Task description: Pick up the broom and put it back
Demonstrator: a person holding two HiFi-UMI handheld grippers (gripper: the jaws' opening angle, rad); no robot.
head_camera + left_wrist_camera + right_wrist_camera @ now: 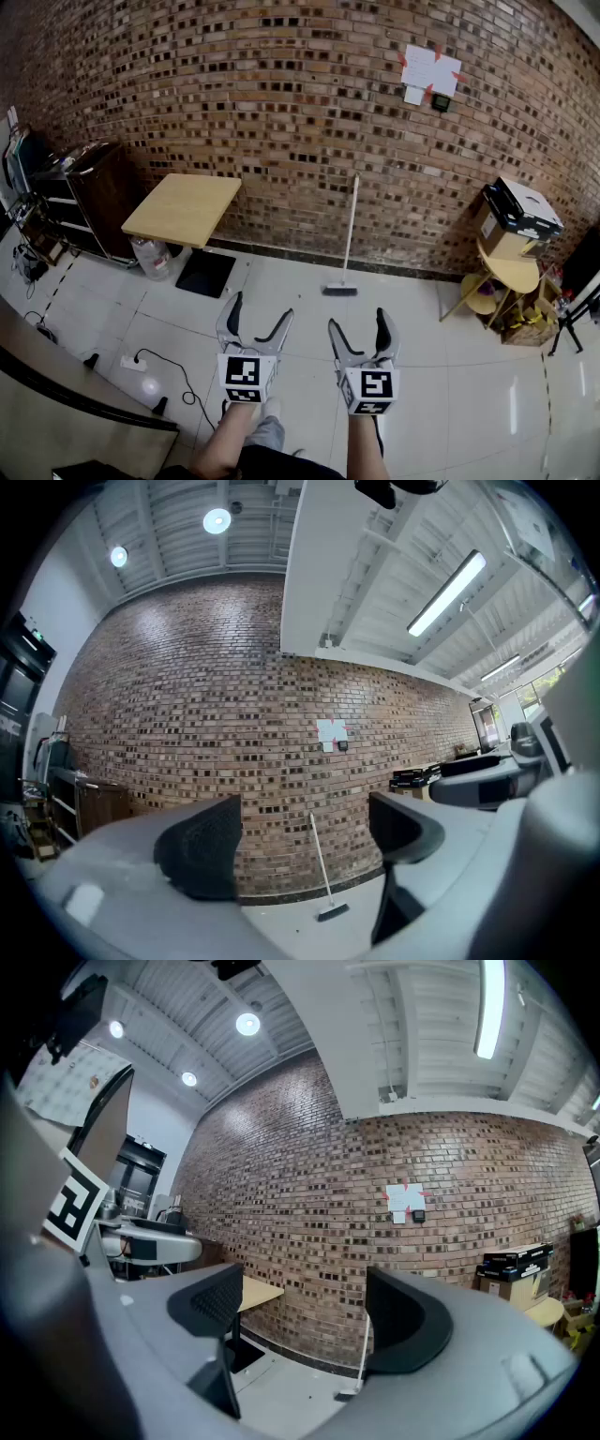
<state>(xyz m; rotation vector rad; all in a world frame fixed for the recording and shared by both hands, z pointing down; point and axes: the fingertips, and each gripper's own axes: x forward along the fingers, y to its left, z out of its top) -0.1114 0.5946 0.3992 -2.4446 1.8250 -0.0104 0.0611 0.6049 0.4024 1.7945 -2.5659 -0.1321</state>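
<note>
Broom (347, 234): untouched, leaning on brick wall (281, 112); left gripper (255, 328) and right gripper (360, 336) agape, empty, well apart from it.

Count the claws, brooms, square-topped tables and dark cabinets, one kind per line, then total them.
Claws: 2, left claw and right claw
Broom: 1
Square-topped table: 1
Dark cabinet: 1
Total: 5
</note>
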